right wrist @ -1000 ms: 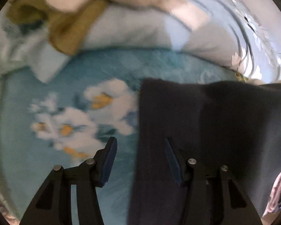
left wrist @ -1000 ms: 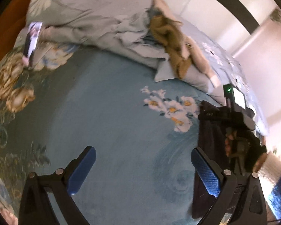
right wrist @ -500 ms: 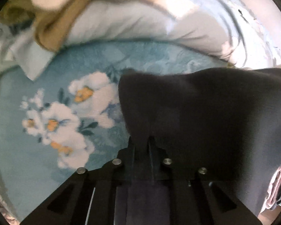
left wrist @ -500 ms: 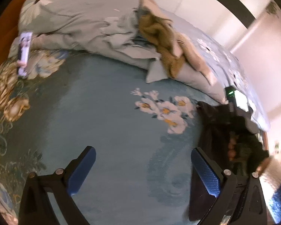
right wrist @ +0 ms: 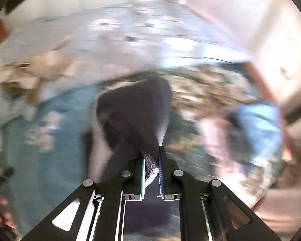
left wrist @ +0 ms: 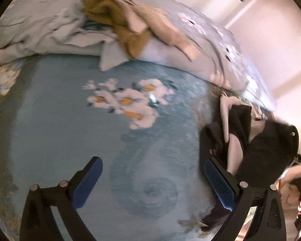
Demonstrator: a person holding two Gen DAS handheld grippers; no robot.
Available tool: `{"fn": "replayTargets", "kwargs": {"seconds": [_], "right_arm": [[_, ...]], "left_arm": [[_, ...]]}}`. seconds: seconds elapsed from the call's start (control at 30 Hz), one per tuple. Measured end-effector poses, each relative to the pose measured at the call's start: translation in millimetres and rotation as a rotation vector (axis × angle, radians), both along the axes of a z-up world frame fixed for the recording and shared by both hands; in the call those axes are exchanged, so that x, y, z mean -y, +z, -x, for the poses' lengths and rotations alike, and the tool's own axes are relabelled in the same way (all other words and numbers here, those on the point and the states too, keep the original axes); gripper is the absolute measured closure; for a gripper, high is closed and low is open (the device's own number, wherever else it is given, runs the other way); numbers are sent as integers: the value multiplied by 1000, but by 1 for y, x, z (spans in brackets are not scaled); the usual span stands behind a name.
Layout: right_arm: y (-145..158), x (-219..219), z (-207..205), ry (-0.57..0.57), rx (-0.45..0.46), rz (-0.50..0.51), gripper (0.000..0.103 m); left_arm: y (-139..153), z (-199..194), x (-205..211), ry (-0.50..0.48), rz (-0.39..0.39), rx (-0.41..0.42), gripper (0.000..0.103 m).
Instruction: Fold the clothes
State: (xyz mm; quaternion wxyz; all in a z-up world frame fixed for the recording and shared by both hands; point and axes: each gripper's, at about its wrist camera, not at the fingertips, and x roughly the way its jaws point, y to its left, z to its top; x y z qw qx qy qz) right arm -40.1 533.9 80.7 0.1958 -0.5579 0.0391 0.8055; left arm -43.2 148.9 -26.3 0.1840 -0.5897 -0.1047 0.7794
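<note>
While pinched between its pads, dark garment [right wrist: 134,108] hangs from right tool [right wrist: 152,160].

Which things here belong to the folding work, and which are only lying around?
In the job:
- dark garment, pinched in the right gripper
- left gripper, open, nothing in it

Lying about:
- mustard garment
- beige garment
- floral duvet

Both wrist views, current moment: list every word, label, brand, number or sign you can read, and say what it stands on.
None can be read. The blue floral blanket, the grey duvet and the dark garment carry patterns or plain cloth only, no lettering. The right wrist view is too motion-blurred to show any small print.
</note>
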Motion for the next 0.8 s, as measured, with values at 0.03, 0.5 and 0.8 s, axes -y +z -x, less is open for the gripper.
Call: {"fn": "replayTargets", "kwargs": {"seconds": [0.03,0.5,0.8], "right_arm": [[-4,-17,-13,-47,22,-6,92],[-23,-91,-63,-221,108,-76,92],[9,-68,-11,39,-11,-56,64]], "left_arm": [[-2,0,-6,-16,-6,8,0],[-50,-15,-98,-97,-62,185,0],[-92,-30,-132,-33,-49,319,4]]}}
